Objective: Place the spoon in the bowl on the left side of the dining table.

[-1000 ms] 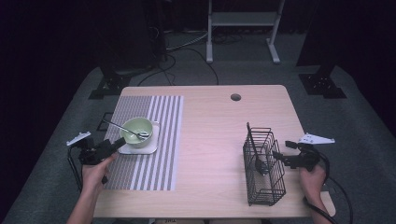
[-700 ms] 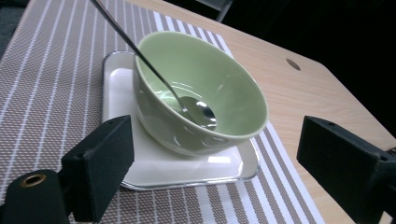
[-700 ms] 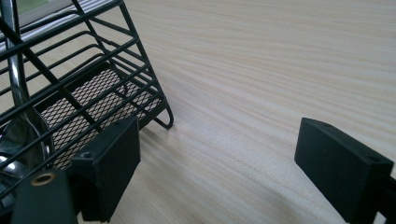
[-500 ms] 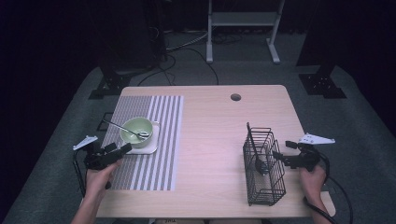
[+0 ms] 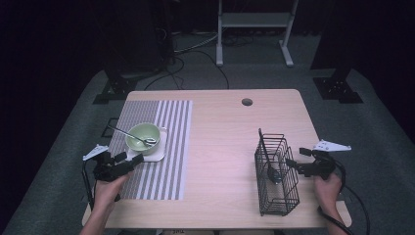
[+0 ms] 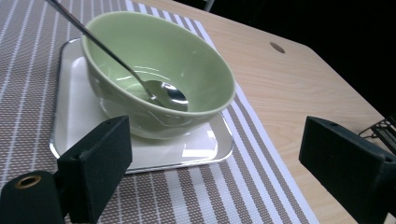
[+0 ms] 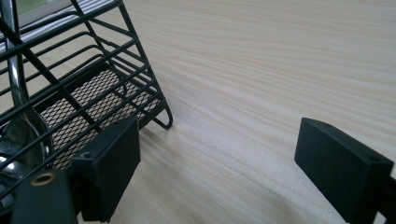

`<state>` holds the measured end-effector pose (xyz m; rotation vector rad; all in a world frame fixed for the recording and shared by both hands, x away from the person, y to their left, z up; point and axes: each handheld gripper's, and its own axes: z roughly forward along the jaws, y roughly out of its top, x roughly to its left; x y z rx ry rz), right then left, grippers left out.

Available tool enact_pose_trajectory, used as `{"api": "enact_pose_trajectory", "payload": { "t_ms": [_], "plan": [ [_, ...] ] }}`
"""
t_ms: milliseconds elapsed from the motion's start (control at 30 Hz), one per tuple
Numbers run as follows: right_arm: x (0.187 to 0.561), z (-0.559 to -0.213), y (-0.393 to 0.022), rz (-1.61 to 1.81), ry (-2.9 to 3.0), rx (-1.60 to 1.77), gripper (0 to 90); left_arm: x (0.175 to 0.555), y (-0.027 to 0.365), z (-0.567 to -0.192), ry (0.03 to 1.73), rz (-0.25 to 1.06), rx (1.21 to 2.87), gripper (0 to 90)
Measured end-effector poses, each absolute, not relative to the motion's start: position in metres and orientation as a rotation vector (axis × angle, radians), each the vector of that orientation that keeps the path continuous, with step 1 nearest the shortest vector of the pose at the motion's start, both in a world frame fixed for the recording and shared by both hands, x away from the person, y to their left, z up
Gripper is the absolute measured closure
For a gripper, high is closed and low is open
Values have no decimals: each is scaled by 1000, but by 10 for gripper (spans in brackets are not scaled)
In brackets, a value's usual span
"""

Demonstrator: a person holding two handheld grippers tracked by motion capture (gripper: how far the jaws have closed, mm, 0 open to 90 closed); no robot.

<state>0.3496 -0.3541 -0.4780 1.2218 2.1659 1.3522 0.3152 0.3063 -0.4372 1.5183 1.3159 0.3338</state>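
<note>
The counter [image 5: 225,132] is pale wood with fine lines in it. A mat [image 5: 166,142] with brown and white stripes lies on its left part. On the mat sits a flat, white, square plate [image 6: 70,116] with round corners, and on it a smooth, shiny green bowl [image 6: 159,70]. A thin metal spoon [image 6: 154,88] leans inside the bowl.

The left hand-held gripper [image 5: 128,161] has its two black, blocky jaws wide apart and grips nothing. The plate and bowl are just in front of it. Compared with a second ago, it has moved closer to the plate.

The right hand-held gripper [image 5: 292,165] is also spread wide and empty. A black wire basket [image 5: 276,171] with a mesh floor stands just in front of it, to its left, as it did before. A shiny spoon [image 7: 18,121] stands inside, partly hidden by the wires and cut off at the edge.
</note>
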Motion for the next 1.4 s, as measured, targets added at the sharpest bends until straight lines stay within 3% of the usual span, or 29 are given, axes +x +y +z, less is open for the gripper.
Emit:
{"api": "enact_pose_trajectory", "payload": {
  "t_ms": [1400],
  "plan": [
    [348, -477, -355, 1372, 2166, 1209, 133, 307, 228, -439, 1158, 261, 1692, 87]
  ]
}}
